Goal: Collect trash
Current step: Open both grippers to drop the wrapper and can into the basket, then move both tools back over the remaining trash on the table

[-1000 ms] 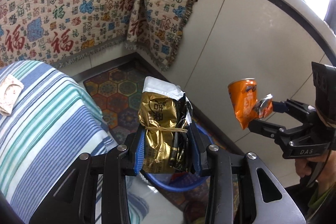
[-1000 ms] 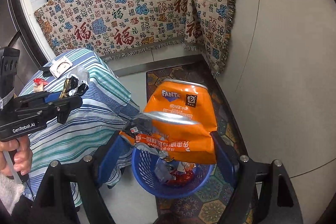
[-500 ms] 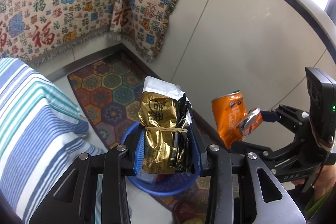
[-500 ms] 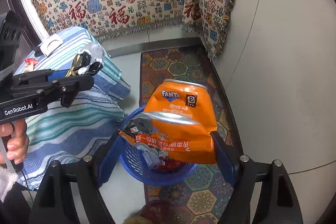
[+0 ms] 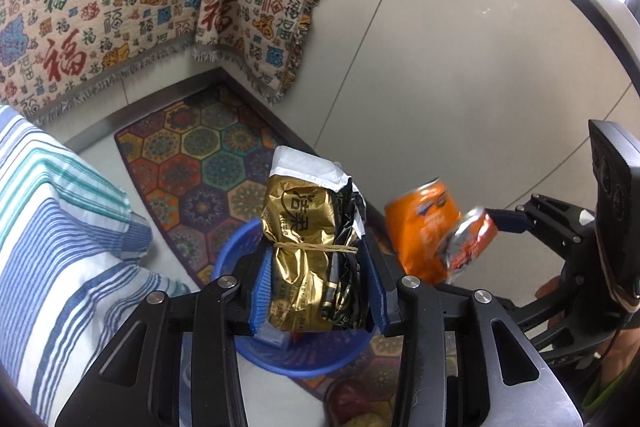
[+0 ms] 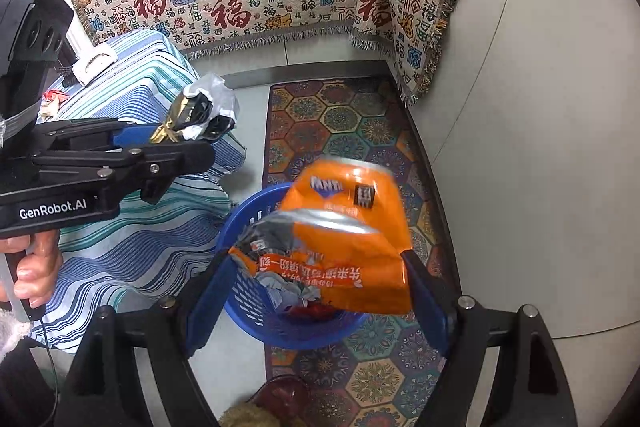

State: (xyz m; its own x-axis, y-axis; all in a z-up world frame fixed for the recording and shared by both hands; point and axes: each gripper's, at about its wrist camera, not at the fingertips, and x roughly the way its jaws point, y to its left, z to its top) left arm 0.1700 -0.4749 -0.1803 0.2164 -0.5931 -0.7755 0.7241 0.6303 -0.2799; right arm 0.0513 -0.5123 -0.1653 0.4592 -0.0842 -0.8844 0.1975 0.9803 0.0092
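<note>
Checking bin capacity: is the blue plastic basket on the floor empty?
Not empty. The blue plastic basket already holds crumpled wrappers; how full it is cannot be told.

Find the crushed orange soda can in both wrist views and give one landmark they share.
Left wrist view: the crushed orange soda can sits right of centre, at the right gripper's tips.
Right wrist view: the can fills the lower middle, between that gripper's blue pads.
Shared landmark: the round blue plastic basket on the patterned floor mat.

A crushed orange can point(image 6: 352, 235) sits between the right gripper's point(image 6: 316, 291) blue pads, above a blue basket point(image 6: 244, 291) of trash.
</note>
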